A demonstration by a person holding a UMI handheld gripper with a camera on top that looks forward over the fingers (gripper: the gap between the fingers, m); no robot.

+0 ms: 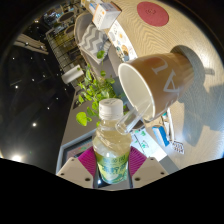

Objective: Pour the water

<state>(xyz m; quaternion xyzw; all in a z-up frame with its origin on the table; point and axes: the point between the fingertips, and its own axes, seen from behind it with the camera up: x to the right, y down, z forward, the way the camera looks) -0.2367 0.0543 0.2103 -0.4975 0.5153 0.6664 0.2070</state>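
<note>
The hand-held gripper (112,165) is clenched on a clear plastic bottle (113,148) of yellowish liquid; both pink pads (84,157) press against its sides. The bottle stands between the fingers, white cap (111,108) pointing away from the camera. Just beyond the cap, to the right, a beige mug (155,80) lies tilted with its opening facing the bottle. A green leafy plant (95,92) sits left of the mug. The bottle's base is hidden below the fingers. Far objects are hard to make out.

A dark glossy table (40,100) — bearing a leafy plant (97,92) (potted) and a cup (150,82).
</note>
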